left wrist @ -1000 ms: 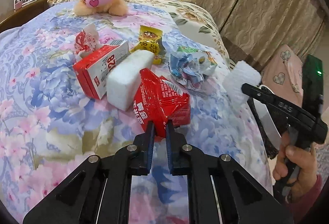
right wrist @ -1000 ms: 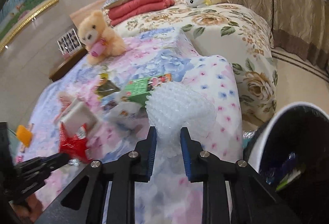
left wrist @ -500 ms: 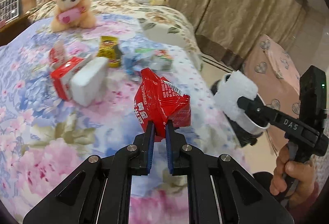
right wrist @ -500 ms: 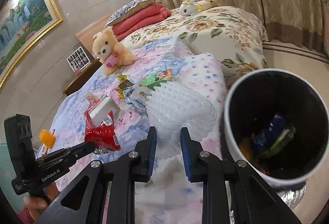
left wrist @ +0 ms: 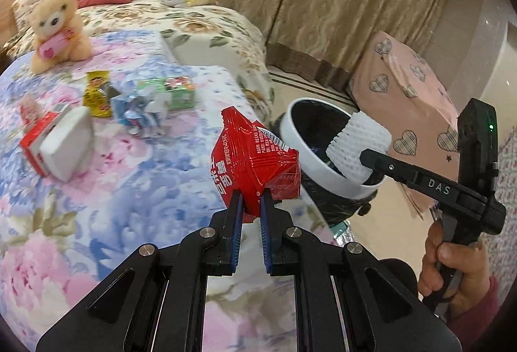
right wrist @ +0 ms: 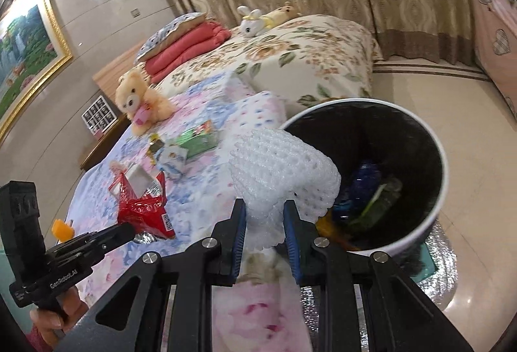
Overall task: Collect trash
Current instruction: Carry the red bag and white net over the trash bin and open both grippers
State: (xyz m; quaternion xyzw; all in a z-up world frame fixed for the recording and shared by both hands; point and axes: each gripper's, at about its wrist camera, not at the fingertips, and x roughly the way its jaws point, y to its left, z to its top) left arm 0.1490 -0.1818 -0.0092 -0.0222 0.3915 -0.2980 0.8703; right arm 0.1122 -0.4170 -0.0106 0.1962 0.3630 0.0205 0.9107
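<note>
Landmark = the white-rimmed trash bin (right wrist: pixel 433 138), black liner, standing on the tile floor just off the corner of the floral bed (left wrist: pixel 97 197).

Left gripper (left wrist: pixel 251 209): jaws narrow, pinched tight on the bottom corner of a red snack wrapper (left wrist: pixel 255 158). Wrapper is lifted clear of the quilt, just bed-side of the bin rim, not over the opening.

Right gripper (right wrist: pixel 265 221): jaws partway in, clamped on the squeezed end of a white foam fruit net (right wrist: pixel 284 167). In the left wrist view the net (left wrist: pixel 358 145) sits right over the bin's near rim, partly above the black opening. A hand (left wrist: pixel 452 268) in a pink sleeve grips that handle.

Inside bin: blue, green and orange scraps at the bottom; most of the mouth is open and unobstructed.

Still on the bed, well away from the bin: red-and-white carton (left wrist: pixel 34 142) with a white foam block (left wrist: pixel 69 142) touching it, yellow wrapper (left wrist: pixel 97 93), blue-white crumpled wrapper (left wrist: pixel 139 112), green box (left wrist: pixel 174 91). Teddy bear (left wrist: pixel 58 28) further back.

Room: bare floor past the bin toward the curtains; pink heart-print cover (left wrist: pixel 413 87) stands near the bin's far side. Bed edge drops off just beside the bin.
</note>
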